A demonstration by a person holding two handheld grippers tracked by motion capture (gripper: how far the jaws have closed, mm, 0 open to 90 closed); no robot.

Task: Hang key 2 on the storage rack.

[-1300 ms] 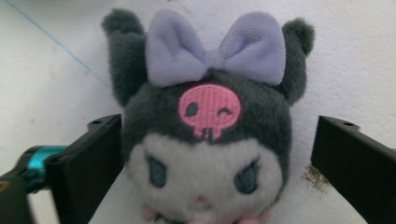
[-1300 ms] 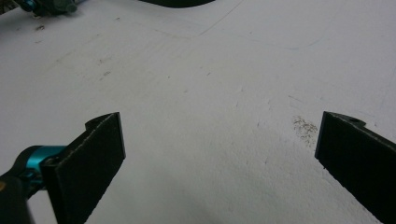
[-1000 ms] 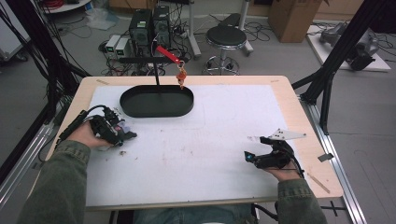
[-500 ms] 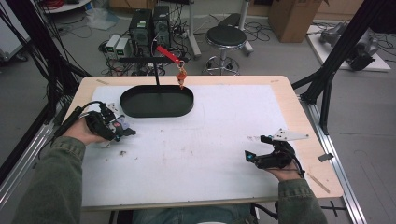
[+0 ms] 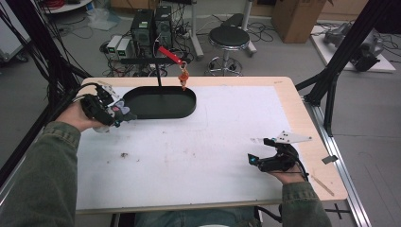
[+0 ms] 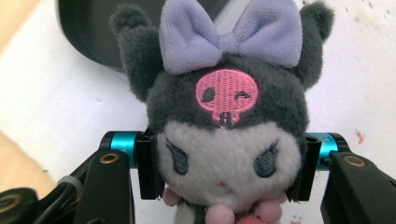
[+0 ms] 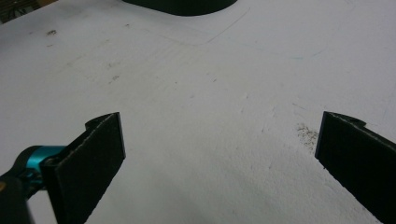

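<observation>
Two grippers work over the white-topped desk (image 5: pixel 198 156). Your left gripper (image 6: pixel 224 172), near the desk's left edge, clamps a small plush toy (image 6: pixel 226 121) of dark grey and white fabric, with a lilac bow and a pink embroidered skull, its pads pressing the sides of the head; the grip at the widest, firmest part probably keeps the soft body from slipping. In the high view the plush toy (image 5: pixel 119 112) hangs clear of the surface, just beside the left end of the black oval tray (image 5: pixel 163 101) that lies along the desk's far edge, which suggests you mean to carry it over the rim. A thin black stand rises from the tray, bearing a red arm and a small orange charm (image 5: pixel 183 78). Your right gripper (image 7: pixel 219 154) rests near the desk's right front corner, jaws spread wide around nothing, kept well apart from the transfer.
</observation>
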